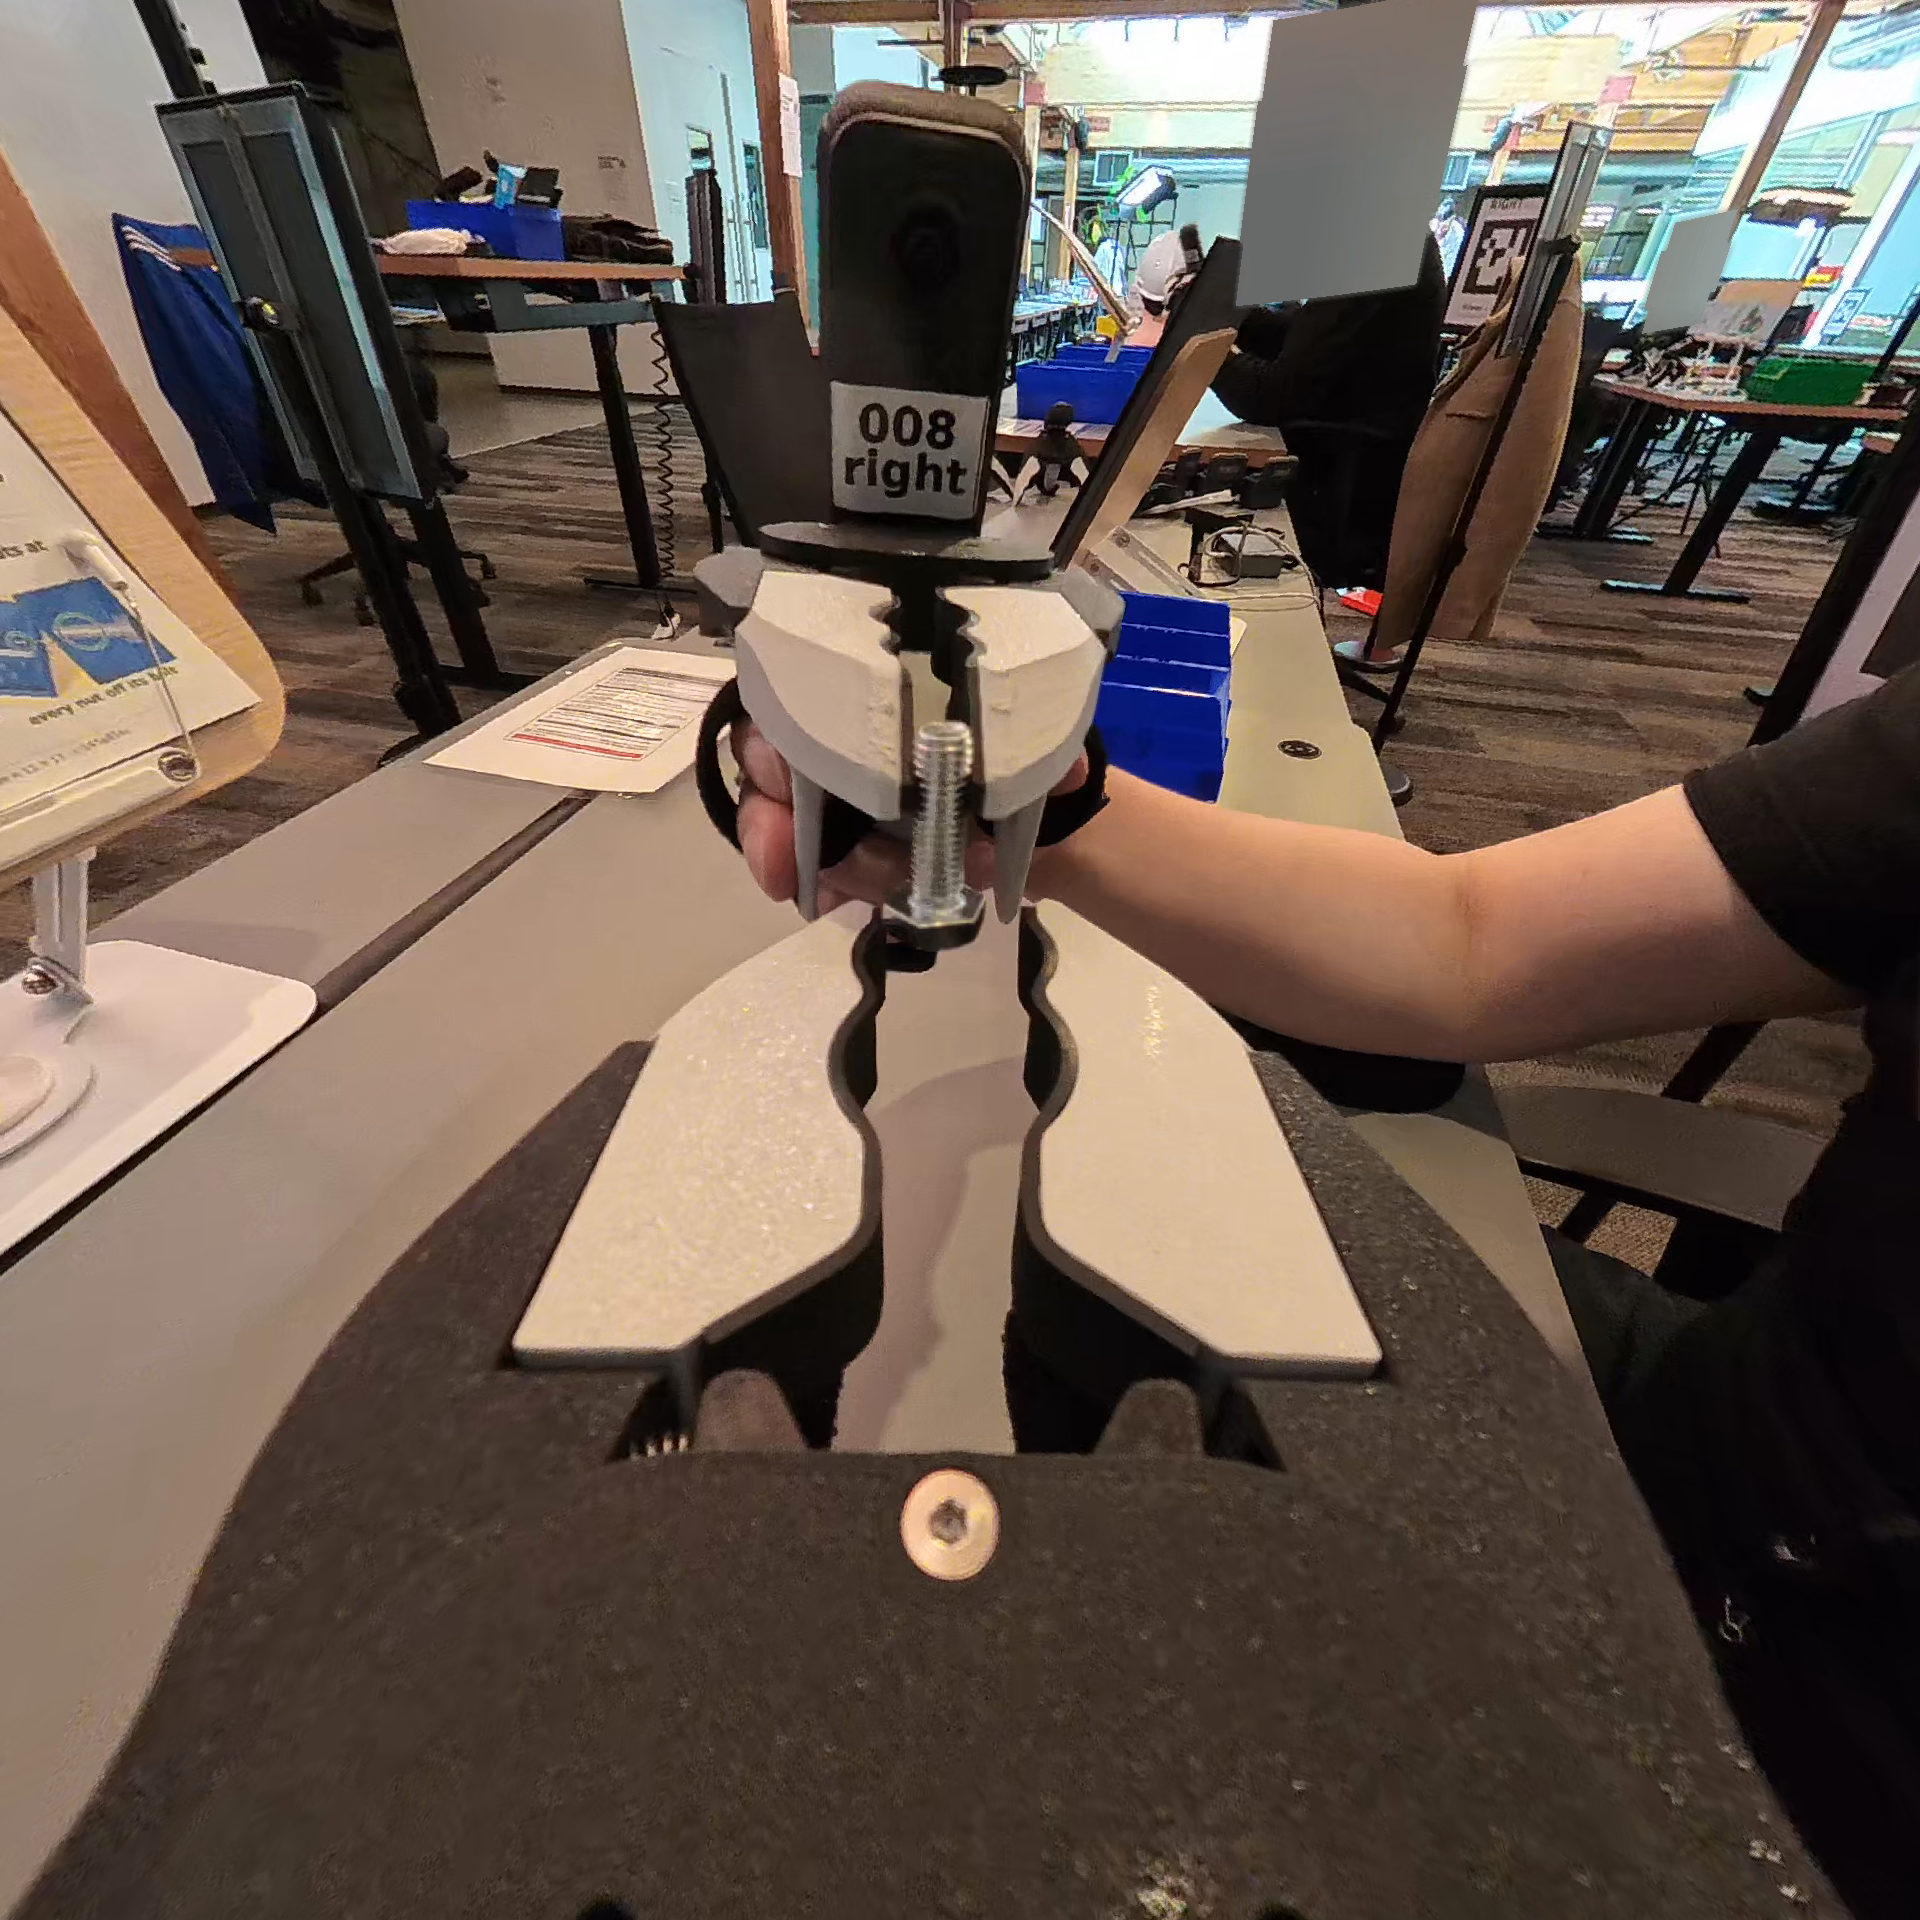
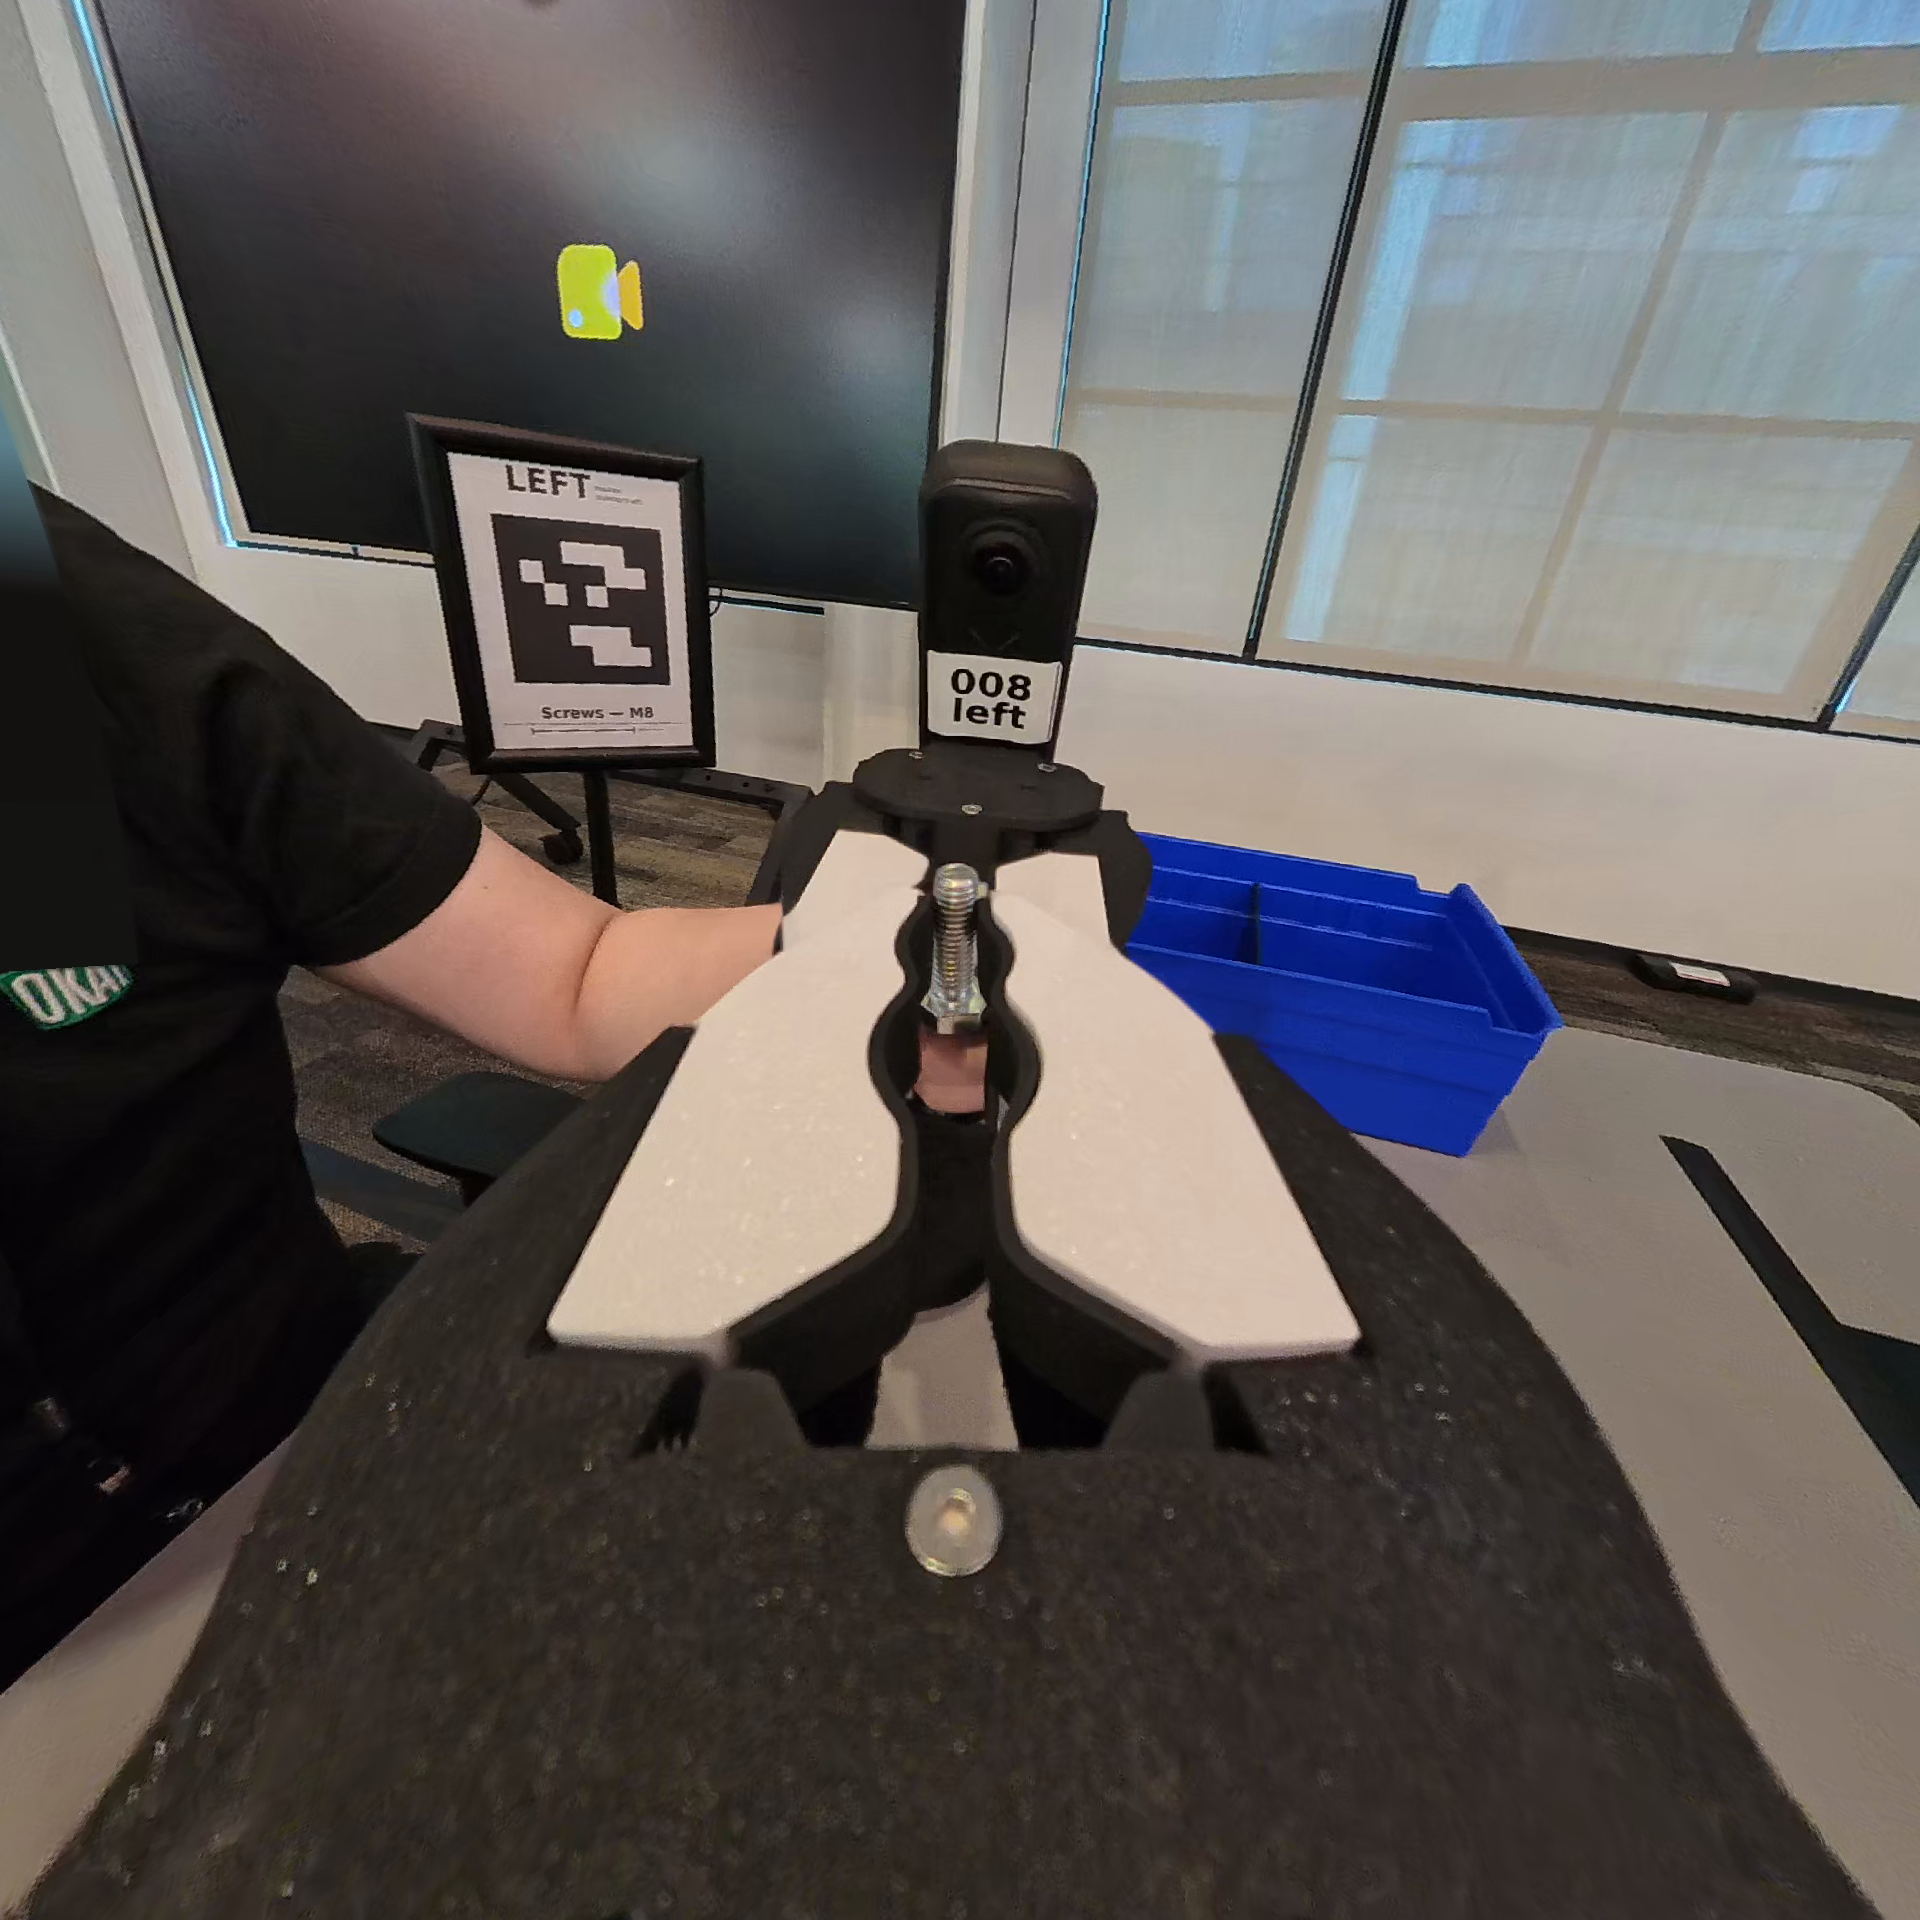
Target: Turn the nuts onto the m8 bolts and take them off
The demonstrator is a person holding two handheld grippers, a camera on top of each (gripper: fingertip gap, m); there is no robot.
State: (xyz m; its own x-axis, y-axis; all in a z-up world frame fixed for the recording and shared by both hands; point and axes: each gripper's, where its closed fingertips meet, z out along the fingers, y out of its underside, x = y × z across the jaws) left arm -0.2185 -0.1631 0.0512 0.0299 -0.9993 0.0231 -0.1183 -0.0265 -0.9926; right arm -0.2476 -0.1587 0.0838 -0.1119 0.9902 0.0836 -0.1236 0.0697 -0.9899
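Observation:
A silver M8 bolt (image 1: pixel 940 831) stands upright, thread end up, with a hex piece (image 1: pixel 932 916) at its lower end; I cannot tell if that is the head or a nut. My right gripper (image 1: pixel 938 774) faces the left wrist camera and is shut on the bolt's shaft. My left gripper (image 1: pixel 943 935) is open, its fingertips on either side of the hex piece and not closed on it. In the right wrist view the bolt (image 2: pixel 954 951) rises between my right gripper's (image 2: pixel 956 971) fingers, with the left gripper (image 2: pixel 956 875) just behind it.
A grey table (image 1: pixel 312 1143) lies under both grippers. A blue divided bin (image 2: pixel 1340 987) stands on it beyond the grippers, also seen in the left wrist view (image 1: pixel 1164 686). A printed sheet (image 1: pixel 603 717) and a sign stand (image 1: pixel 94 665) are at left. A person's forearm (image 1: pixel 1351 935) reaches in. Both grippers' tips are close together, under 4 cm apart.

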